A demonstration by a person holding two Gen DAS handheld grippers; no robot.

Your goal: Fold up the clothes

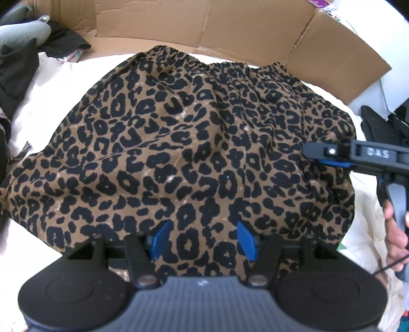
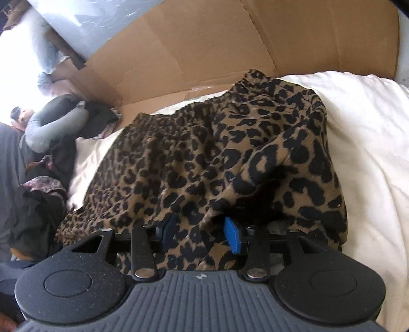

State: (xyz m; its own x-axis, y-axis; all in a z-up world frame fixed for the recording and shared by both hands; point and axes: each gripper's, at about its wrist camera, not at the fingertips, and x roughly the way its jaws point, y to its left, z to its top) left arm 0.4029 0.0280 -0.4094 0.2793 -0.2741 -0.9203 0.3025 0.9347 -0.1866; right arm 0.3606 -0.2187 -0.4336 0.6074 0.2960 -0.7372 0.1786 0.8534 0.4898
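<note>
Folding is under way on the leopard-print skirt [image 1: 184, 143], which lies spread on the white bedsheet [image 2: 368, 132] with its gathered waistband [image 1: 204, 61] toward the flattened cardboard [image 1: 230, 23] at the far side. Your left gripper [image 1: 203, 238] hovers at the near hem, its blue fingers [image 1: 161, 240] spread wide with printed cloth showing between them but nothing pinched. Your right gripper [image 2: 202, 236] is at the skirt's right edge, where the cloth is lifted and doubled over on itself; the fingers [image 2: 232, 237] stand partly apart with fabric bunched between them, though you cannot tell from either view whether they grip it or it only drapes there.

Judging by how things lie, you are at the first side fold, the right edge raised and not yet laid across. The next move likely calls for a firm pinch on that edge, then carrying it toward the middle while keeping the layer flat. Dark clothes [image 2: 38, 204] are heaped to the left, well apart from the skirt's right edge.
</note>
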